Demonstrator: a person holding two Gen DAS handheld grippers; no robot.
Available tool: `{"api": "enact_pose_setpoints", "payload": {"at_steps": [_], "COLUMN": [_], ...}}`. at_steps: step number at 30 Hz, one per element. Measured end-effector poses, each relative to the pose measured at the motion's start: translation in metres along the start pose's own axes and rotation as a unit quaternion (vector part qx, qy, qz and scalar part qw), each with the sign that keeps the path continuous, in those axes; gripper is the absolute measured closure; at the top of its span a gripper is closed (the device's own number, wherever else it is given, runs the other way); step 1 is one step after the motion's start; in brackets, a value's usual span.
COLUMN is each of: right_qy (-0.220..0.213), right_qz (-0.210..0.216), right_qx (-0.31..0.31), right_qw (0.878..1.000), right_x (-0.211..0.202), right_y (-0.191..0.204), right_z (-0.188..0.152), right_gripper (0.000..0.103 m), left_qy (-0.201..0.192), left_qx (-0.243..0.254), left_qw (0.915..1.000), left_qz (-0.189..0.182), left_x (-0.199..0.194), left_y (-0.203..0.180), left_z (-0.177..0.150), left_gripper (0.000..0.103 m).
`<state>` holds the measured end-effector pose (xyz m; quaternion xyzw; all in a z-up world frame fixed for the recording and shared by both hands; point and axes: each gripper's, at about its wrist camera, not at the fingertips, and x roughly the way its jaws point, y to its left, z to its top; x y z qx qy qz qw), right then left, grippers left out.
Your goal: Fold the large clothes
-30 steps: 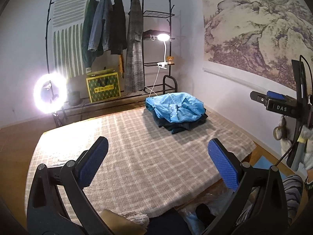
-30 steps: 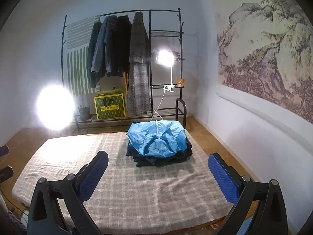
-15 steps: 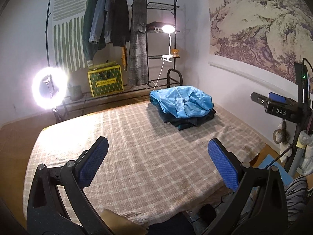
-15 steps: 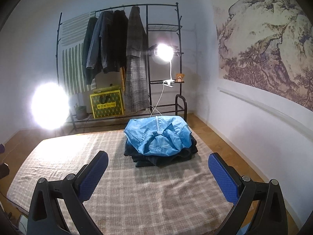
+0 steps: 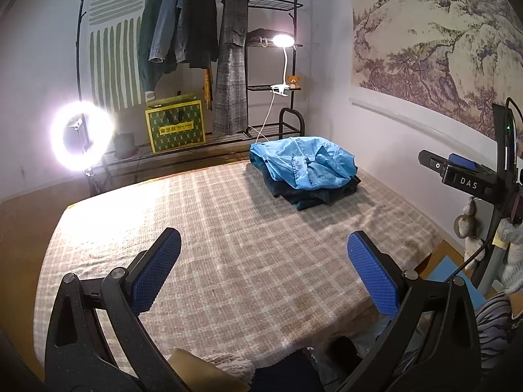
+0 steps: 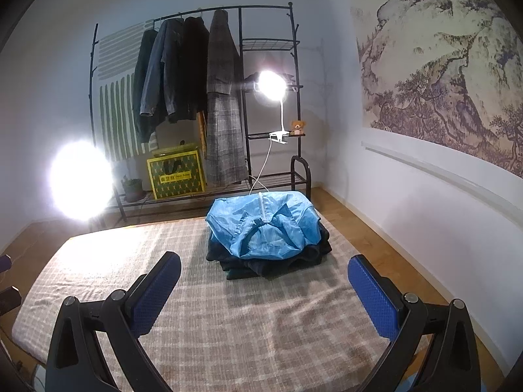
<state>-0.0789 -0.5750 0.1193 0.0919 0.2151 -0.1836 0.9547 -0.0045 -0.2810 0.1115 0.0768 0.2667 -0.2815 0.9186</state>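
Both grippers, left (image 5: pixel 264 272) and right (image 6: pixel 264 295), gape empty; the jacket (image 6: pixel 263 227) sits folded on the centre pile (image 6: pixel 271 261), looking done.

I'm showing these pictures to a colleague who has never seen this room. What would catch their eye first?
Probably the light blue jacket, lying on top of a stack of dark clothes at the far side of the checked bed cover. Next, the glaring ring light at the left, beside the black clothes rack hung with coats. Up close, each open tool frames the view with blue pads.
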Motion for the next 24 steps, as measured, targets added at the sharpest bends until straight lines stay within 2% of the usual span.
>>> {"api": "enact_pose_setpoints", "payload": {"at_steps": [14,24], "right_qy": [0.012,0.014], "right_qz": [-0.006,-0.005], "right_qx": [0.009,0.005], "right_qw": [1.000,1.000], "right_x": [0.009,0.012], "right_y": [-0.009,-0.007], "right_z": [-0.004,-0.005], "right_gripper": [0.000,0.000], "left_qy": [0.004,-0.009], "left_qx": [-0.014,-0.009], "left_qw": [0.9999,0.9999], "left_qz": [-0.001,0.003], "left_x": [0.000,-0.003], "left_y": [-0.003,-0.002], "left_z": [-0.004,-0.003], "left_gripper": [0.000,0.000]}}
